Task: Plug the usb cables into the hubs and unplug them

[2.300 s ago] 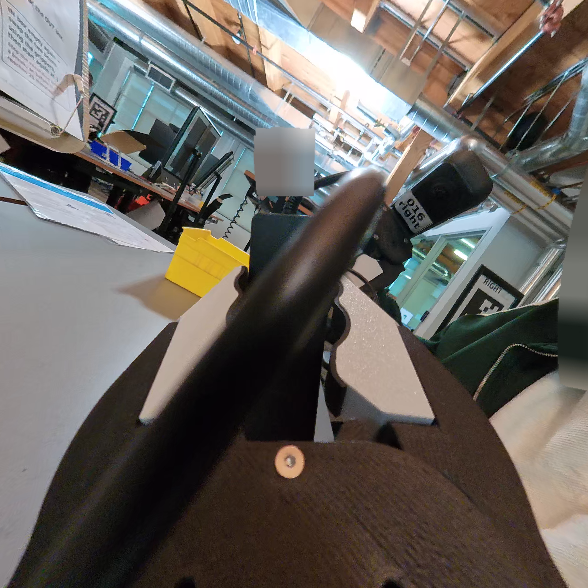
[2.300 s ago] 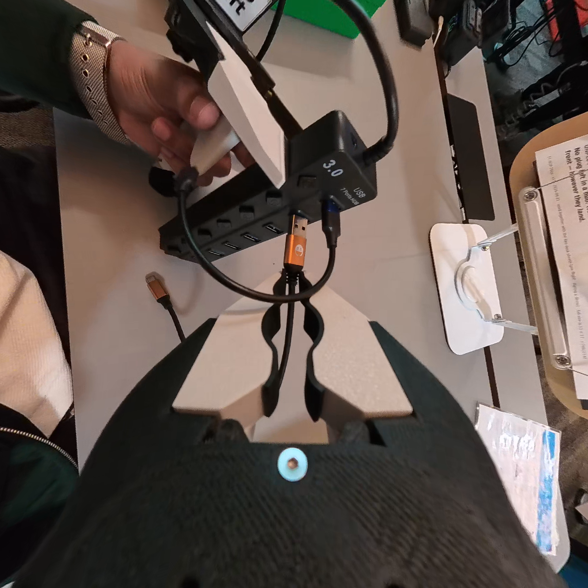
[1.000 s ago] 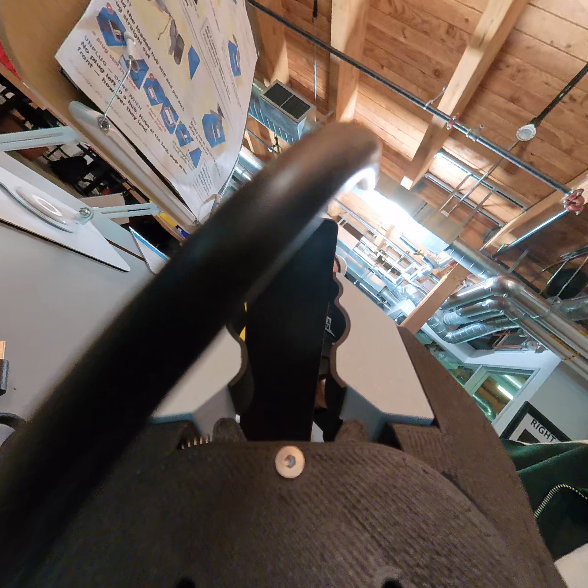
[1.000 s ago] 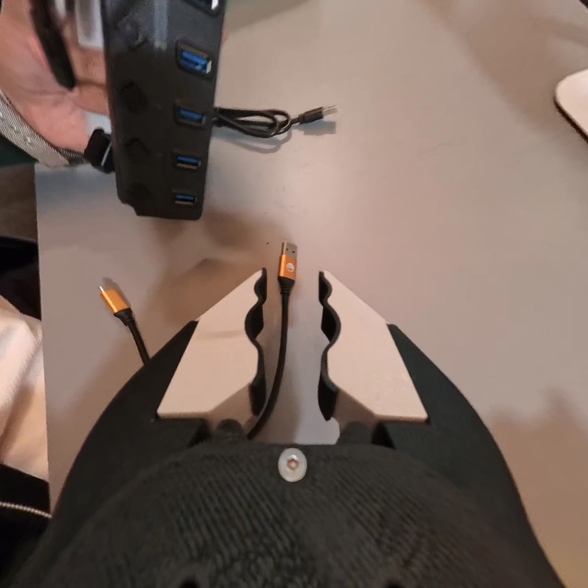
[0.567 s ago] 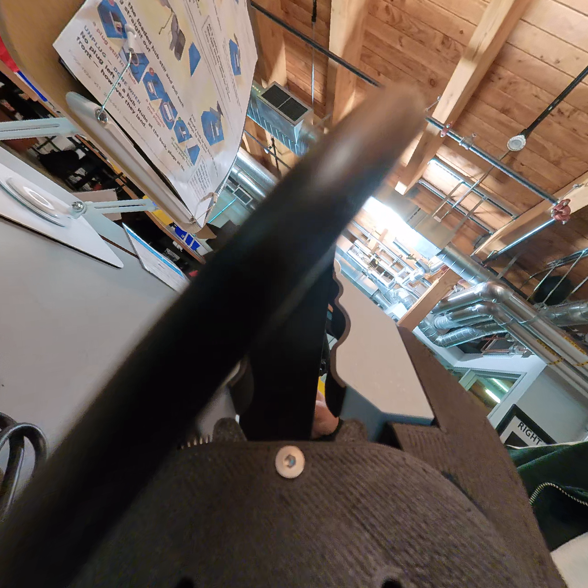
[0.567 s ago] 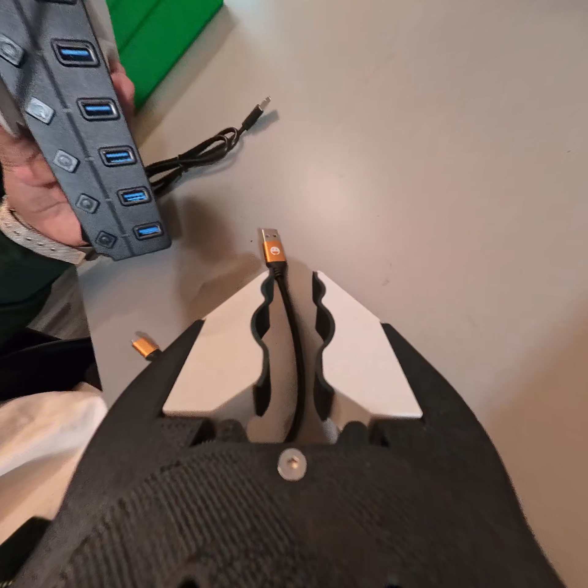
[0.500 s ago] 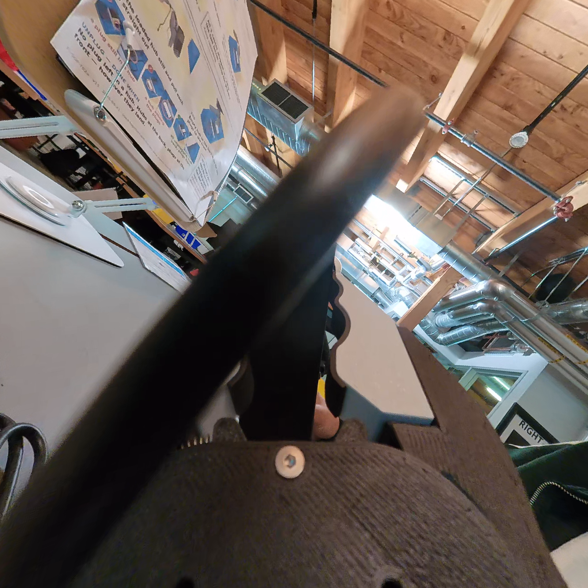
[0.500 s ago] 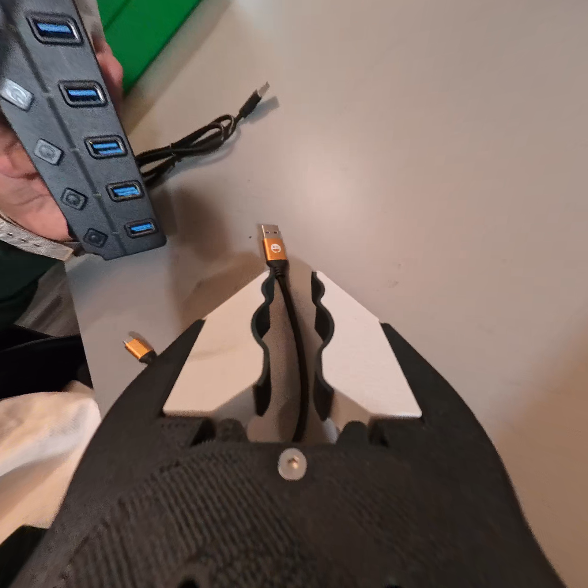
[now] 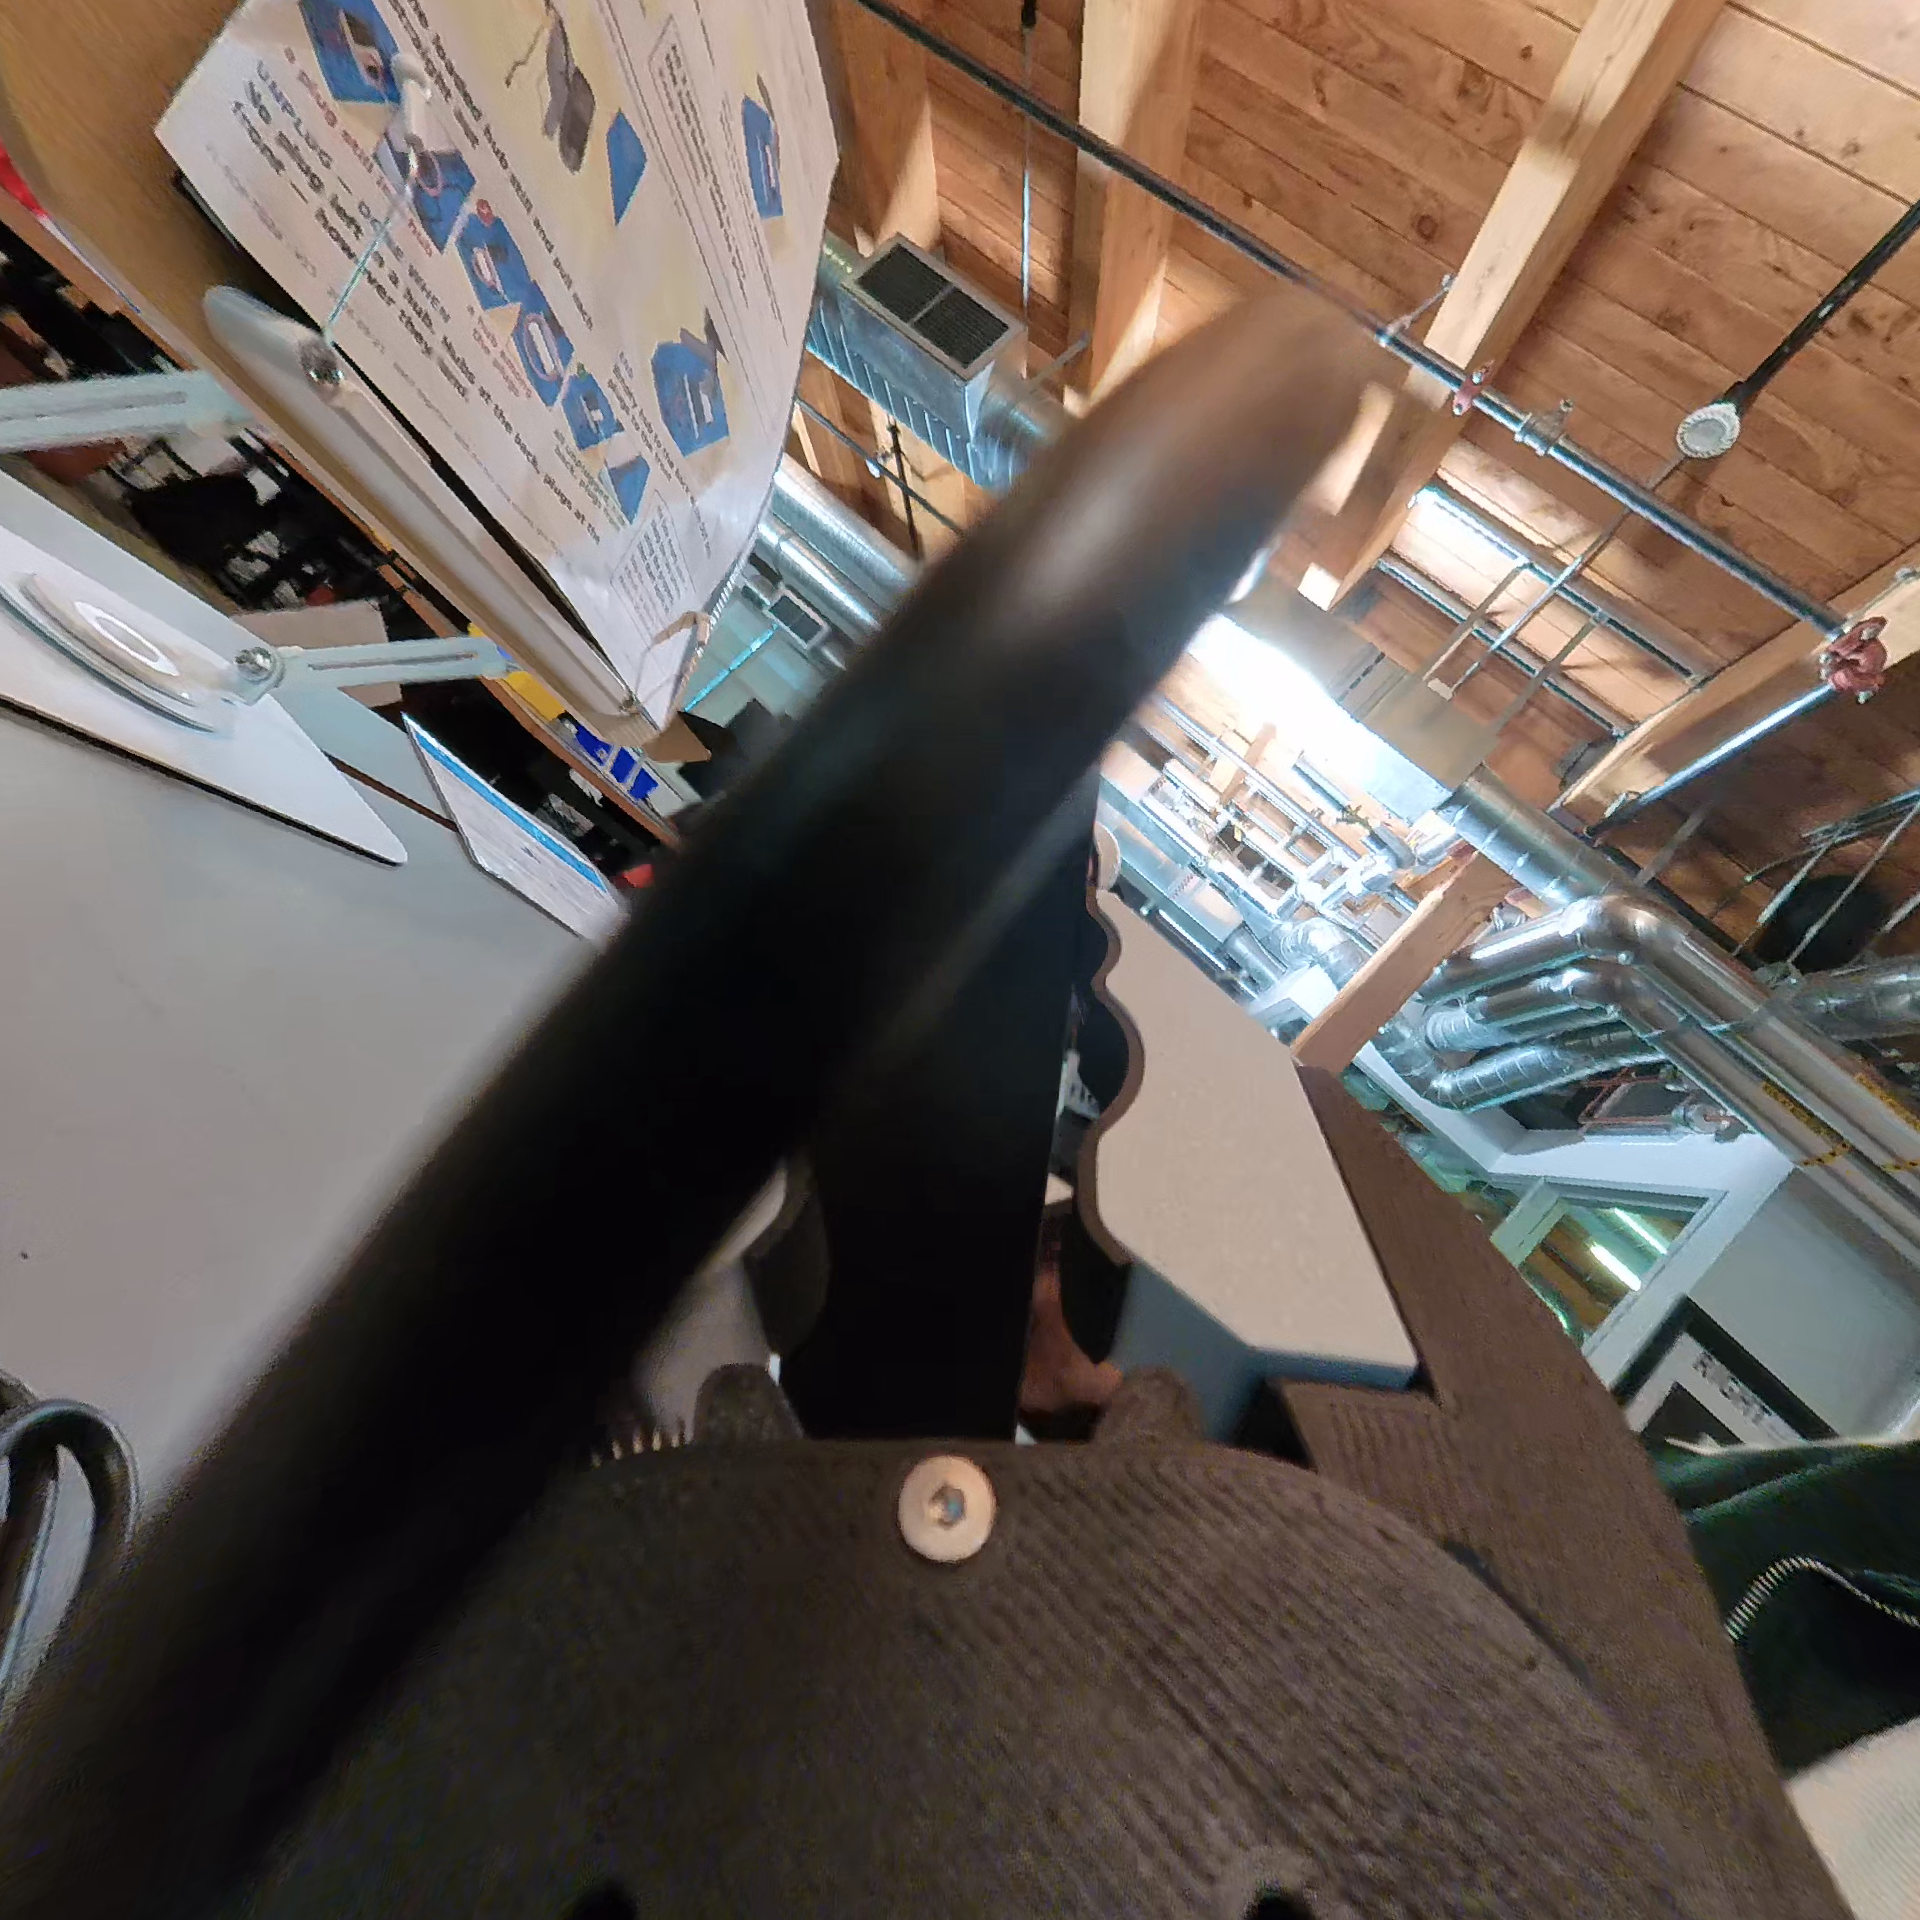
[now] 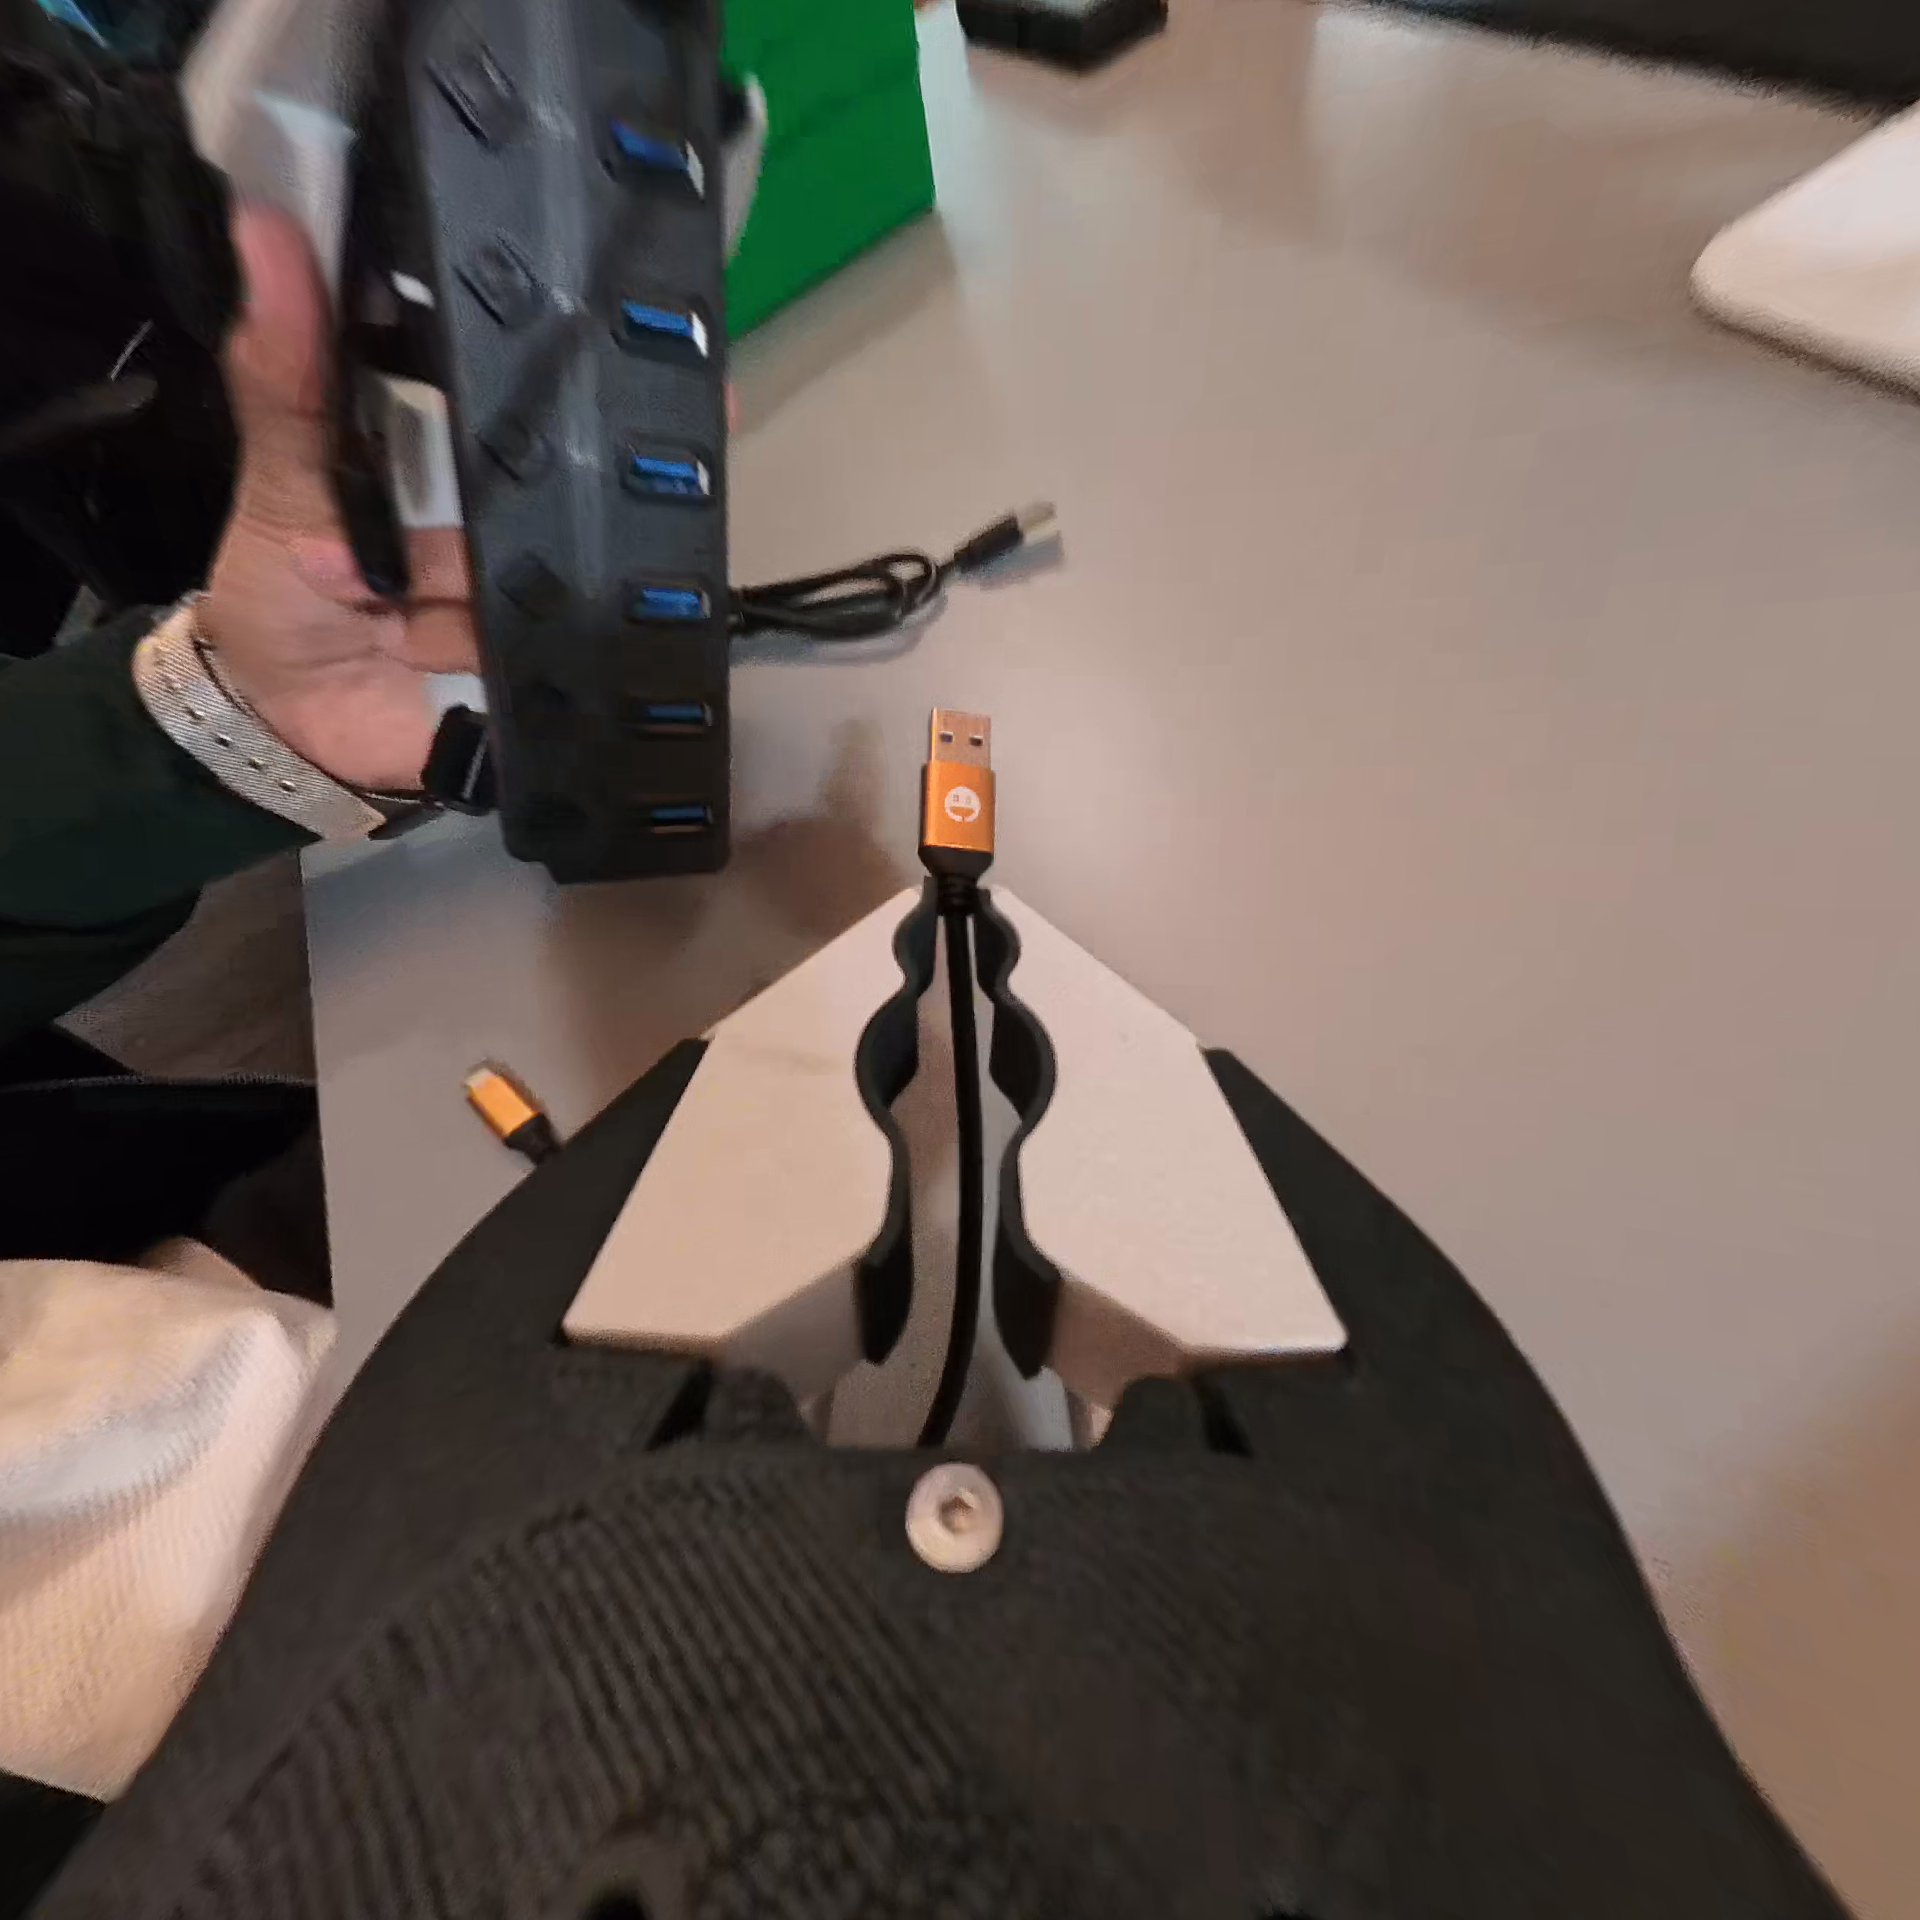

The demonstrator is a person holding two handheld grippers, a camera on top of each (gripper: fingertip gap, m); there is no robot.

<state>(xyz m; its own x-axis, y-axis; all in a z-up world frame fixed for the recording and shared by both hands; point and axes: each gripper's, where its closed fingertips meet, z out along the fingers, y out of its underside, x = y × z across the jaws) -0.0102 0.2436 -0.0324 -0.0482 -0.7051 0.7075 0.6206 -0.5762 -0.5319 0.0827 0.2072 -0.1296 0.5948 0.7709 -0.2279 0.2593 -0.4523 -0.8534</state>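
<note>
My right gripper is shut on a black cable just behind its orange USB plug. The plug points forward above the table. The cable's other orange connector lies on the table to the left. The black multi-port hub stands on end at the left, its blue ports facing the plug and a short gap away. My left gripper is shut on the hub. A thick black cable crosses in front and hides its left finger. A hand shows behind the hub.
A second black cable lies on the grey table beyond the plug. A green box stands at the back. A white stand base is at the far right; in the left wrist view it carries an instruction sheet.
My right gripper's fingers have closed onto the cable behind the orange plug. The hub has swung more upright and nearer to the plug. The left wrist view has barely shifted.
</note>
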